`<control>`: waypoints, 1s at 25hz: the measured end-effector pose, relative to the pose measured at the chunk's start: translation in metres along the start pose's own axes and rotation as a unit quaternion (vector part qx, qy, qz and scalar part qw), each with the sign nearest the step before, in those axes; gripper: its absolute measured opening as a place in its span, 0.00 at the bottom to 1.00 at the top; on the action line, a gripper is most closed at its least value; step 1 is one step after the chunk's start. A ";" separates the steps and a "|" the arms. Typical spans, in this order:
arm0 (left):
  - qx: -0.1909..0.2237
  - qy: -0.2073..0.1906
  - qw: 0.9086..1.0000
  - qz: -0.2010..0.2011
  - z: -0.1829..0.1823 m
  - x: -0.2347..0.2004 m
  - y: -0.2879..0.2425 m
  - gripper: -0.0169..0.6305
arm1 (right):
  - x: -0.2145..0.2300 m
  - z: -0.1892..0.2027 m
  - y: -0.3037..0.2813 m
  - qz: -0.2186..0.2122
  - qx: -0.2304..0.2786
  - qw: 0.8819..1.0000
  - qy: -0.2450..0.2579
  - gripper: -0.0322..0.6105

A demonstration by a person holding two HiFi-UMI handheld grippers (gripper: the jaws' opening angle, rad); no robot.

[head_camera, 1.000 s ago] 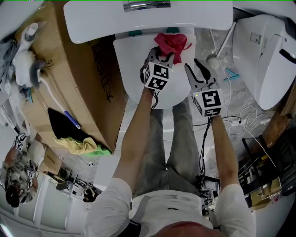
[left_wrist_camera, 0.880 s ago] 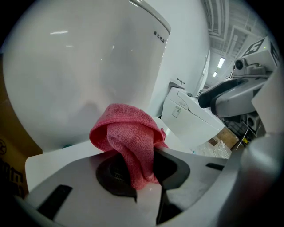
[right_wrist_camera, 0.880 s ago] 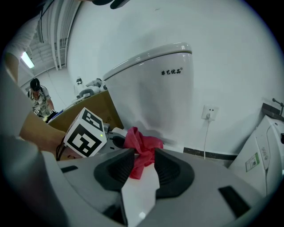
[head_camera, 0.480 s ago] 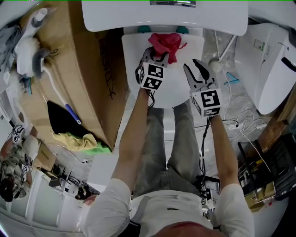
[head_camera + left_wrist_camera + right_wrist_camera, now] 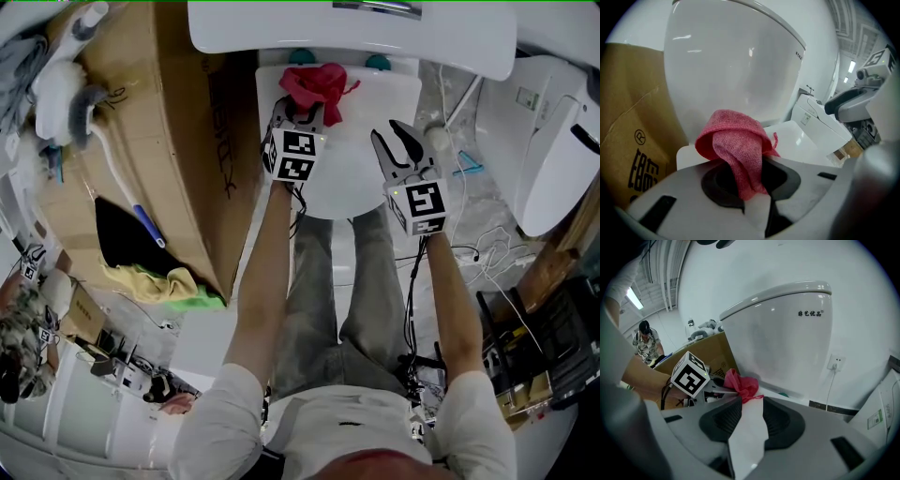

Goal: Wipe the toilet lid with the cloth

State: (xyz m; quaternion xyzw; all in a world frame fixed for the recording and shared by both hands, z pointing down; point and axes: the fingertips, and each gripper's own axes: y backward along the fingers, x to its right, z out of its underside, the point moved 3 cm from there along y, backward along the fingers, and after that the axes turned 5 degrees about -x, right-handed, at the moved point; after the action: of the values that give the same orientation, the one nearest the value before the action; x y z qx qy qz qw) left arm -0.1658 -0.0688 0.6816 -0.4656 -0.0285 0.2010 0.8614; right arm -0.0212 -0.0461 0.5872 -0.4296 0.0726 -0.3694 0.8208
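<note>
**Head view, steeply down.** The closed white toilet lid [image 5: 361, 178] is the working surface. Behind it sits the white ceramic tank [image 5: 347, 33] w/ a chrome flush button [image 5: 375, 7] on top. Two teal hinge caps [image 5: 302, 58] mark the lid's rear edge. The crumpled red microfibre cloth [image 5: 319, 84] sits at the lid's rear, btw. the caps and just in front of the tank.

**Left gripper** [image 5: 302, 112]. Jaws clenched on the cloth. In the left gripper view a fold of the cloth [image 5: 738, 150] is pinched in the left gripper [image 5: 751, 187]. The rest is bunched above the jaws, w/ the tank [image 5: 736, 61] rising behind and the lid [image 5: 797, 133] at right.

**Right gripper** [image 5: 401, 141]. It is over the lid's right side, near the left gripper but apart from it. Jaws released. In the right gripper view only bare lid shows in the gap of the right gripper [image 5: 747, 423], and the cloth [image 5: 740, 385] lies farther off by the tank [image 5: 787, 333].

**Room.**
- Left of toilet: a large brown cardboard box [image 5: 178, 141] w/ black print stands just beside it.
- On the box: a white long-handled toilet brush [image 5: 66, 103] lies on top, and a yellow-green rag [image 5: 169, 286] lies at the box's near end.
- Right of toilet: grey marbled floor tiles [image 5: 469, 202], loose white cables [image 5: 487, 248] and a second white toilet [image 5: 553, 122].
- Wall: white, w/ a wall socket [image 5: 836, 363].
- Lower left edge: a second person in a patterned shirt [image 5: 23, 347].
</note>
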 end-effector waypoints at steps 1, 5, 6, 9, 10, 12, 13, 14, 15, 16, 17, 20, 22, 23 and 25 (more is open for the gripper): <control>-0.001 0.003 1.000 -0.004 0.002 -0.004 0.002 0.19 | -0.001 0.000 -0.001 -0.001 0.000 1.000 0.001 0.27; -0.005 0.011 1.000 -0.024 0.007 -0.019 0.008 0.19 | -0.006 -0.002 -0.004 -0.004 -0.001 1.000 0.004 0.27; -0.006 0.013 0.999 -0.030 0.008 -0.024 0.010 0.19 | -0.007 -0.003 -0.005 -0.005 0.000 1.000 0.005 0.27; -0.010 0.021 0.999 -0.049 0.013 -0.037 0.016 0.19 | -0.010 -0.006 -0.007 -0.007 0.002 1.000 0.011 0.27; -0.012 0.023 0.998 -0.056 0.015 -0.041 0.019 0.19 | -0.011 -0.006 -0.007 -0.008 0.003 1.000 0.012 0.27; -0.019 0.023 0.997 -0.071 0.019 -0.050 0.023 0.19 | -0.012 -0.007 -0.007 -0.008 0.004 1.000 0.012 0.27; -0.023 0.020 0.996 -0.081 0.021 -0.054 0.026 0.19 | -0.011 -0.006 -0.007 -0.008 0.002 1.000 0.011 0.27; -0.028 0.014 0.995 -0.092 0.023 -0.058 0.028 0.19 | -0.011 -0.006 -0.006 -0.008 0.001 1.000 0.010 0.27; -0.035 0.006 0.994 -0.105 0.025 -0.062 0.031 0.19 | -0.012 -0.006 -0.006 -0.008 0.000 1.000 0.009 0.27; -0.042 -0.004 0.992 -0.118 0.028 -0.067 0.034 0.19 | -0.012 -0.005 -0.006 -0.008 0.000 1.000 0.009 0.27; -0.049 -0.013 0.990 -0.130 0.031 -0.071 0.038 0.19 | -0.012 -0.004 -0.005 -0.008 0.000 1.000 0.009 0.27; -0.065 -0.026 0.985 -0.158 0.039 -0.082 0.048 0.19 | -0.013 -0.002 -0.005 -0.009 -0.001 1.000 0.009 0.27; -0.070 -0.022 0.983 -0.171 0.044 -0.088 0.056 0.19 | -0.013 -0.001 -0.004 -0.009 0.000 1.000 0.009 0.27; -0.072 -0.019 0.981 -0.177 0.047 -0.090 0.060 0.19 | -0.013 -0.001 -0.004 -0.009 0.001 1.000 0.009 0.27; -0.078 -0.016 0.979 -0.189 0.053 -0.093 0.067 0.19 | -0.013 0.000 -0.003 -0.008 0.001 1.000 0.008 0.27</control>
State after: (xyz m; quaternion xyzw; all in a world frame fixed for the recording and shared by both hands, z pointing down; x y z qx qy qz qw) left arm -0.2847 -0.0290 0.6692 -0.5144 -0.1454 0.0395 0.8442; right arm -0.0322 -0.0382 0.5871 -0.4266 0.0757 -0.3790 0.8177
